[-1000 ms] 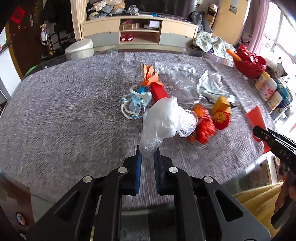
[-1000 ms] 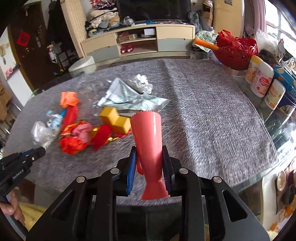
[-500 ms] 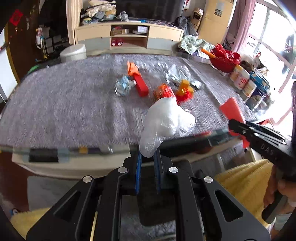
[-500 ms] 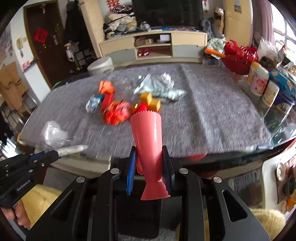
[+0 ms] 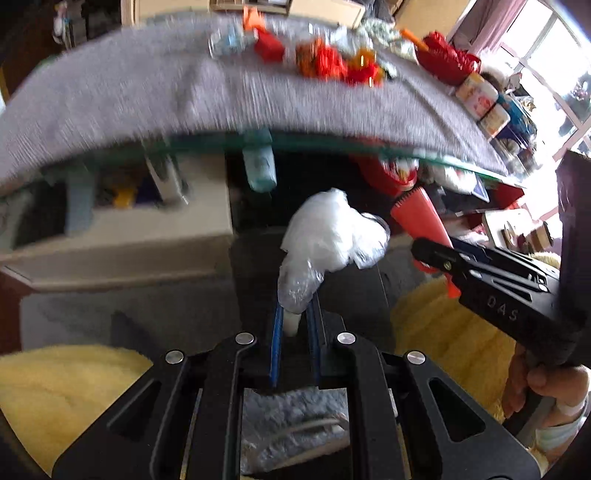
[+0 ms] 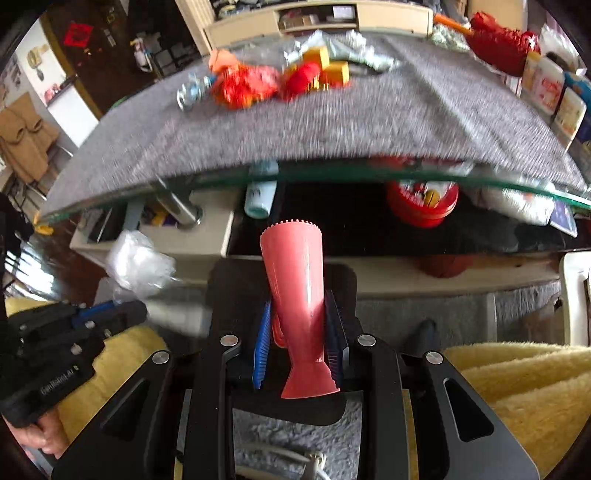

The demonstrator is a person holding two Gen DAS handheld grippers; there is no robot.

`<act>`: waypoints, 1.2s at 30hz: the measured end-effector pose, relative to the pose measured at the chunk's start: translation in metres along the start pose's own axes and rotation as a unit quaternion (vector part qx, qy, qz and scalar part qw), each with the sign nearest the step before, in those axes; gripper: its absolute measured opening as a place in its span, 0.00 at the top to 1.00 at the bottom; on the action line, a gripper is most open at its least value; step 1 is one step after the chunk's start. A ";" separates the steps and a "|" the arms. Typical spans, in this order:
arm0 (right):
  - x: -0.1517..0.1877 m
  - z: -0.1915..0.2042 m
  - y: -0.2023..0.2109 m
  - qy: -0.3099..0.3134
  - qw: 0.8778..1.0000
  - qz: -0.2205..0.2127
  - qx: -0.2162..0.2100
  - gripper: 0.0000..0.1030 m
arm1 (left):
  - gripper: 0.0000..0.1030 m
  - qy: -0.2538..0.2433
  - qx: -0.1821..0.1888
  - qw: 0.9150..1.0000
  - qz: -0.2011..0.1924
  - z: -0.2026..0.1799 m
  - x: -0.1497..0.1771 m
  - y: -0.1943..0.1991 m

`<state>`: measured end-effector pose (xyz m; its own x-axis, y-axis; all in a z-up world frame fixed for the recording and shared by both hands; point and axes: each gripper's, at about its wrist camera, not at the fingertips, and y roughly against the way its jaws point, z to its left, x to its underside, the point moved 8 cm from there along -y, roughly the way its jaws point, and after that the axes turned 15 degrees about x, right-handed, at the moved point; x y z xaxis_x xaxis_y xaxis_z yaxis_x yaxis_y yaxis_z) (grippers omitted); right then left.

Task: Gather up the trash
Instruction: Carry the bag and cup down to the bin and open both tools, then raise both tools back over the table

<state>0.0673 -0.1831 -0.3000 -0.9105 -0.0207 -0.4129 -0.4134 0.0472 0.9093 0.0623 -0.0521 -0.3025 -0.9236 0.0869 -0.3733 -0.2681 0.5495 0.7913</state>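
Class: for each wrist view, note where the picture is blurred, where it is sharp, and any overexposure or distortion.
Left wrist view: the grey tablecloth and trash are motion-smeared, the clear plastic bag stays sharper, the window is blown out. Right wrist view: the red wrapper is crisp, the glass table edge bows from fisheye.

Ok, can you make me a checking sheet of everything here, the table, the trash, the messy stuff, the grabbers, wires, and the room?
Surface: grey cloth over a glass-edged table; picture blurred.
Job's things: clear plastic bag and red wrapper are held, off the table; a heap of red, orange and yellow trash lies on the cloth.
Clutter: white tubs and a red basket at the table's right edge; a red tin under the glass.
Grippers: left gripper shut on the clear plastic bag; right gripper shut on the red wrapper.
Cables: a pale cord on the floor below the left gripper.
Surroundings: yellow fluffy fabric, a cabinet behind the table.
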 end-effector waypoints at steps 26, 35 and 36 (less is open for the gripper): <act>0.016 0.004 -0.036 -0.011 0.998 0.067 -0.005 0.43 | 0.70 0.001 -0.023 0.998 0.057 0.017 0.027 -0.041; 0.001 -0.022 -0.026 -0.044 0.998 0.040 0.025 0.04 | 0.14 -0.004 -0.052 0.998 0.027 0.020 0.011 -0.020; 0.000 -0.025 -0.025 -0.048 0.998 0.039 0.025 0.04 | 0.11 -0.003 -0.056 0.998 0.024 0.021 0.009 -0.017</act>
<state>0.0780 -0.2090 -0.3216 -0.9346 0.0816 -0.3461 -0.3385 0.0942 0.9363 0.0639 -0.0436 -0.3293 -0.9347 0.1163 -0.3359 -0.2522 0.4491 0.8572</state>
